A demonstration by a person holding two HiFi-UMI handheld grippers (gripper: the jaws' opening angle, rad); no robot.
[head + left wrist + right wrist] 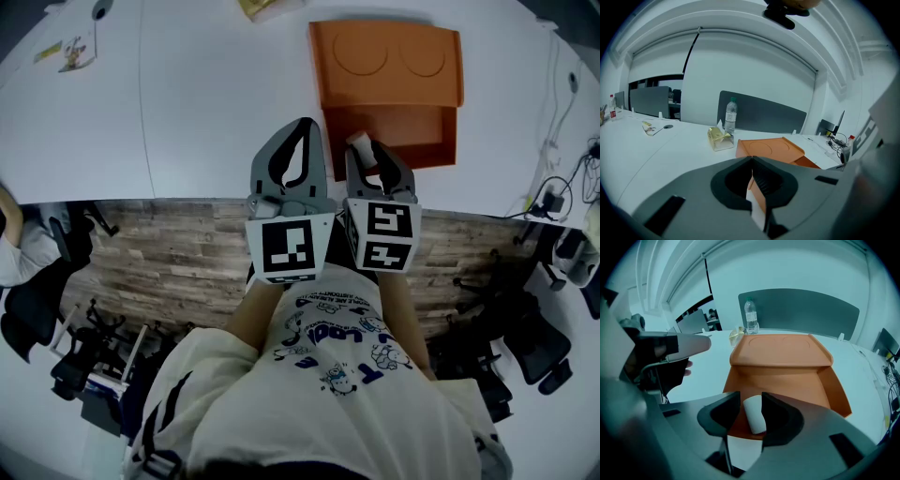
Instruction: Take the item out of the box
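The grey left gripper (304,125) and right gripper (362,147) each carry a black-and-white marker cube (291,247) behind the claw; farther back, a cream blue-printed T-shirt (328,398).

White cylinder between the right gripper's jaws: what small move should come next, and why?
Probably close the right gripper on the white cylinder: it lies at the open orange box's near edge, between jaws that stand apart and seem not yet to press it.

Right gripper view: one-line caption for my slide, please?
Right tool, jaws apart, straddling a white roll at the near edge of the open orange box.
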